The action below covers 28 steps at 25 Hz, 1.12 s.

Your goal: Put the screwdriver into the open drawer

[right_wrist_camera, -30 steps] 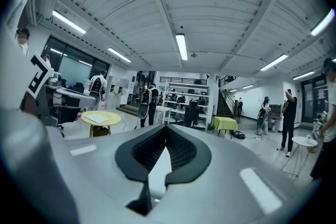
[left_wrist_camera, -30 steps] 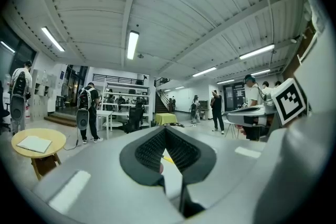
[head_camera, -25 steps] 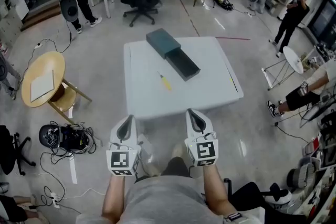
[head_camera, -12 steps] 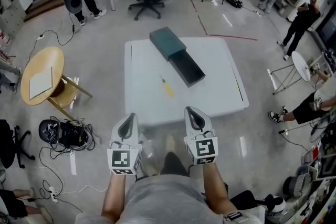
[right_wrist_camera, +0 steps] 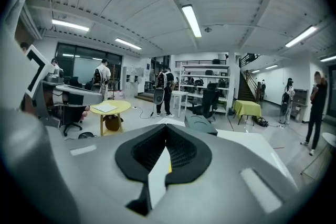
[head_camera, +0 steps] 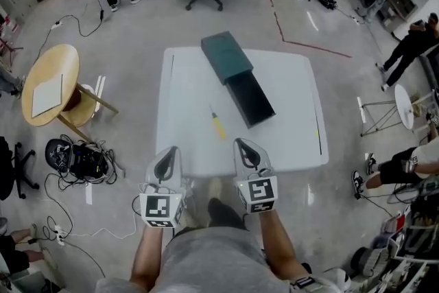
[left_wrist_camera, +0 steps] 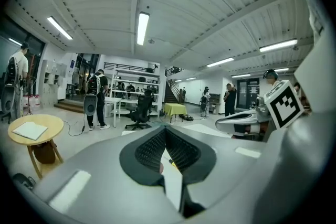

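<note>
A white counter (head_camera: 185,147) is standing on the concrete floor and filling the middle of the head view. A dark green cabinet (head_camera: 225,55) is sitting on its far part. Its drawer (head_camera: 251,101) is sticking out open toward the person, slanting to the right.

The left gripper (head_camera: 169,149) and the right gripper (head_camera: 241,142) are hovering side by side at the counter's near edge, both pointing toward the cabinet. Each gripper's own view is showing its jaws pressing together at the tips, with nothing between them.

The screwdriver (head_camera: 217,123) is lying on the bare counter just left of the open drawer and apart from it. It is sitting beyond the two grippers, its yellow handle nearer the person and its thin shaft pointing away.
</note>
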### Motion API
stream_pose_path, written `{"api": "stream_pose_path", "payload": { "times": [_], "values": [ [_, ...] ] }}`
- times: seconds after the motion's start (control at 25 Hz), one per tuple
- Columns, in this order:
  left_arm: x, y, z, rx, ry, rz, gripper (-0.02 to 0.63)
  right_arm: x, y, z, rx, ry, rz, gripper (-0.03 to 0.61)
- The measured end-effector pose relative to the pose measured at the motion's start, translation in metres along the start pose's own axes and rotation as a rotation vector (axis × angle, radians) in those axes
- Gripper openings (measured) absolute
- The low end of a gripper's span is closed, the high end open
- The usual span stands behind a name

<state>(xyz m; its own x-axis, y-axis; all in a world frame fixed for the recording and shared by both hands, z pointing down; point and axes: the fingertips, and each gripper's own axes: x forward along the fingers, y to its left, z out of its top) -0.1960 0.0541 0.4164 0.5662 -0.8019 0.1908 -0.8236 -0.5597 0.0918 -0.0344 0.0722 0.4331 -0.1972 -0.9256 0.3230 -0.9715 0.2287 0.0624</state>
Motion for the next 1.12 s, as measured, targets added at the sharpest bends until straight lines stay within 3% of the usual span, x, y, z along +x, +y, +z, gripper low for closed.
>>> {"api": "stream_pose_path", "payload": {
  "times": [0.56, 1.12],
  "values": [
    [0.086, 0.015, -0.050, -0.046, 0.131, 0.047, 0.012, 0.099, -0.028, -0.063, 0.025, 0.198, 0.116, 0.005],
    [0.133, 0.023, -0.114, -0.102, 0.262, 0.071, 0.011, 0.158, -0.025, -0.131, 0.046, 0.383, 0.207, 0.005]
  ]
}}
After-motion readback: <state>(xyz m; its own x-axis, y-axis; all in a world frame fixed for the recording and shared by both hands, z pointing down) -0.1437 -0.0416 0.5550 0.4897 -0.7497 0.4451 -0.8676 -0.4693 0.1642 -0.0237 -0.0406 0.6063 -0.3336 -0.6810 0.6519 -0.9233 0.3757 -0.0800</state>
